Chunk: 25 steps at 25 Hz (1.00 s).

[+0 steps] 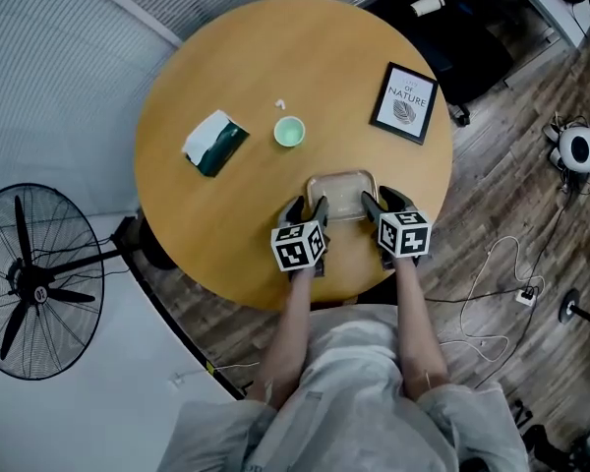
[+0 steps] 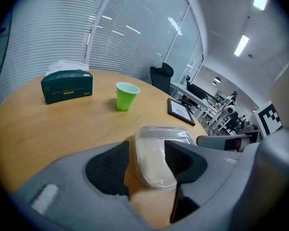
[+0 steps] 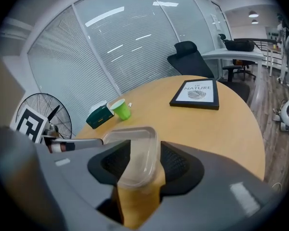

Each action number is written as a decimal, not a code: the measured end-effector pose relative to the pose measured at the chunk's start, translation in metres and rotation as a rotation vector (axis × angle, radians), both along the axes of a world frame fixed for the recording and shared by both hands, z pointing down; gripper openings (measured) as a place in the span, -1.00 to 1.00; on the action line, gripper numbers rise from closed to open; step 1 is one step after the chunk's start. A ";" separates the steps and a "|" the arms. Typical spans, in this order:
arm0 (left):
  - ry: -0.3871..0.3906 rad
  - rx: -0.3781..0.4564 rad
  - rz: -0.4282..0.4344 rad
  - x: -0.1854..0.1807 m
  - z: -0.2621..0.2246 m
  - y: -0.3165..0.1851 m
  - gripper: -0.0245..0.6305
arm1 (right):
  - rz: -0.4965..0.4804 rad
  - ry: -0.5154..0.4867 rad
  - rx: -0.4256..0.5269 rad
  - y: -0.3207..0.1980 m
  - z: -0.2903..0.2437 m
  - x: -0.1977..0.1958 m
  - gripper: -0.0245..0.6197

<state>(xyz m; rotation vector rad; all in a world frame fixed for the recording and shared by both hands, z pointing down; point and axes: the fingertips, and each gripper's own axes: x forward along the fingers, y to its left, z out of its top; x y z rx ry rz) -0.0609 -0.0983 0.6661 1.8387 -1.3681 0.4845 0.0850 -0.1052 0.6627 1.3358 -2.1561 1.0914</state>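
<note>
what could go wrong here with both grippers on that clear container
1. The clear container looks thin. The left gripper and right gripper straddle only its ends, jaws apart, so closing could buckle it or let it slip.
2. It lies close to the table edge nearest the person, so a nudge might slide it off.
3. Pushed forward, it could reach the green cup.

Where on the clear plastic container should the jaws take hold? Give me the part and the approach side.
Take the clear plastic container by its thin rim at the near corners, coming from the near side. It lies flat and shallow and looks too wide to span, so only the rim fits between jaws. The left gripper and right gripper straddle those corners now.
</note>
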 end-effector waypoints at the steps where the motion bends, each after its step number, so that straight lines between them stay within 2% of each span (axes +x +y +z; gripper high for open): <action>1: 0.009 -0.005 0.003 0.002 0.001 0.000 -0.19 | -0.002 -0.001 -0.005 0.000 0.001 -0.001 -0.30; 5: 0.032 -0.037 0.017 0.005 0.008 0.003 -0.16 | -0.033 0.027 -0.031 0.004 0.009 -0.008 -0.23; 11: 0.016 -0.047 0.050 0.010 0.013 0.004 -0.24 | -0.056 0.099 -0.042 0.007 0.017 -0.009 -0.30; 18: -0.075 -0.053 0.114 0.013 0.011 0.002 -0.23 | -0.074 0.206 -0.064 0.009 0.015 -0.010 -0.30; 25: -0.119 -0.051 0.114 0.015 0.009 0.000 -0.23 | -0.059 0.347 -0.035 0.009 0.008 -0.014 -0.30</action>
